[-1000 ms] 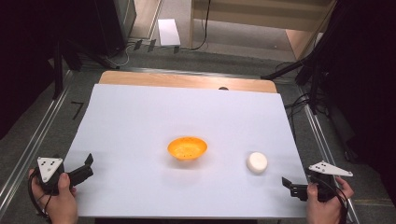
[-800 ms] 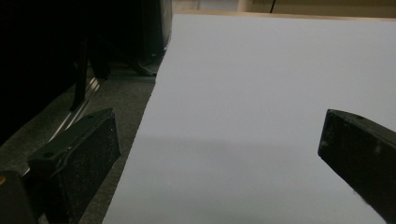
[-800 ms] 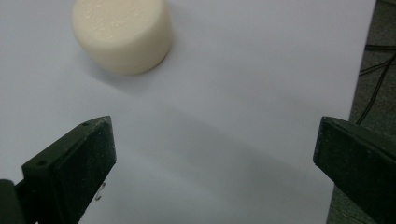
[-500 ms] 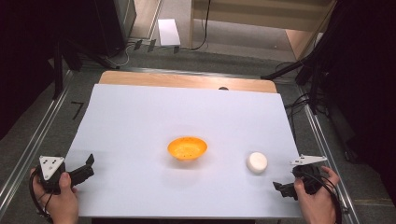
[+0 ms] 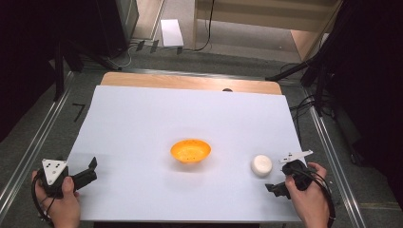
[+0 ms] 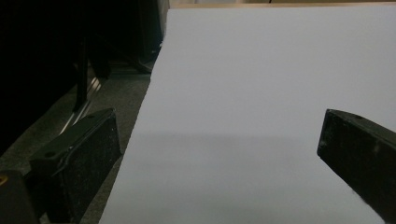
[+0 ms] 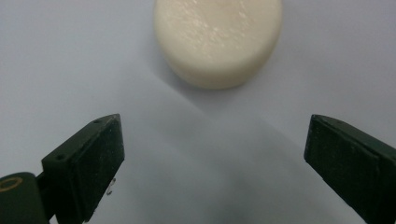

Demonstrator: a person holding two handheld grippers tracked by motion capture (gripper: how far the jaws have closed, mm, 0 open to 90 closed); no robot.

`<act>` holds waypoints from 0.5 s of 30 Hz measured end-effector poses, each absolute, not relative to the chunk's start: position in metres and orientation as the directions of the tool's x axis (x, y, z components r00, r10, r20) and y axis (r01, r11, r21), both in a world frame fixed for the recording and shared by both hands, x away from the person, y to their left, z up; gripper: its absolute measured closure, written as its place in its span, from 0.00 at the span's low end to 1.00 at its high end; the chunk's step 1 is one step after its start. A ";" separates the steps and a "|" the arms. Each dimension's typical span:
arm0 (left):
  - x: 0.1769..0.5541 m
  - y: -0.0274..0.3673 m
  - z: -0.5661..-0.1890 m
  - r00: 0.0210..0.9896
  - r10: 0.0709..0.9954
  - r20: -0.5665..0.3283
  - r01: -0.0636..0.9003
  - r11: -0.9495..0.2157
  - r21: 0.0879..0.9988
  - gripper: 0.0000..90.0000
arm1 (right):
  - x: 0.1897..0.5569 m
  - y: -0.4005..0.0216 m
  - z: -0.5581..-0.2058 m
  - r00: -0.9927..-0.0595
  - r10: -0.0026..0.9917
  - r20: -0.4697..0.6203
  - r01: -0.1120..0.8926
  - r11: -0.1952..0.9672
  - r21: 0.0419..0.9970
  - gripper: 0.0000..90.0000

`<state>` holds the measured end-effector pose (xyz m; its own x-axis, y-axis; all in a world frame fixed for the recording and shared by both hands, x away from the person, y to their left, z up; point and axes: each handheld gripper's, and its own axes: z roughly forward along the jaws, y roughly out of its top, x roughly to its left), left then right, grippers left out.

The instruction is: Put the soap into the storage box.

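Item: white round puck (image 5: 261, 165) on white sheet (image 5: 190, 123), approached by right gripper (image 5: 275, 188).

The puck is placed near the sheet's right edge, right of an orange bowl (image 5: 190, 150). The right gripper's jaws are seen spread, having just been closing, with nothing between them; the puck lies just ahead. The left gripper (image 5: 88, 175) is held at the sheet's near left corner, jaws spread over bare sheet.

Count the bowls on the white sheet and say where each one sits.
1. The orange bowl sits near the middle of the white sheet, left of the cream round piece. Nothing on the sheet could hide another.
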<state>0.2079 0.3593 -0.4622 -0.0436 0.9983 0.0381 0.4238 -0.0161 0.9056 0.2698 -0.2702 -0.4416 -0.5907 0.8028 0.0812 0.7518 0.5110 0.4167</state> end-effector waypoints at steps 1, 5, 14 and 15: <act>0.208 0.359 -0.462 -0.042 0.998 0.038 0.422 -0.016 0.906 0.00 | 0.271 -0.268 -0.441 -0.595 0.799 0.086 0.750 0.513 0.418 0.07; 0.208 0.359 -0.462 -0.041 0.998 0.041 0.423 -0.020 0.906 0.00 | 0.277 -0.258 -0.441 -0.602 0.792 0.103 0.746 0.511 0.427 0.14; 0.208 0.358 -0.462 -0.038 0.998 0.047 0.423 -0.026 0.906 0.00 | 0.290 -0.247 -0.443 -0.563 0.821 0.092 0.766 0.477 0.431 0.22; 0.208 0.358 -0.462 -0.037 0.998 0.048 0.424 -0.027 0.905 0.00 | 0.291 -0.247 -0.443 -0.556 0.826 0.094 0.771 0.469 0.431 0.23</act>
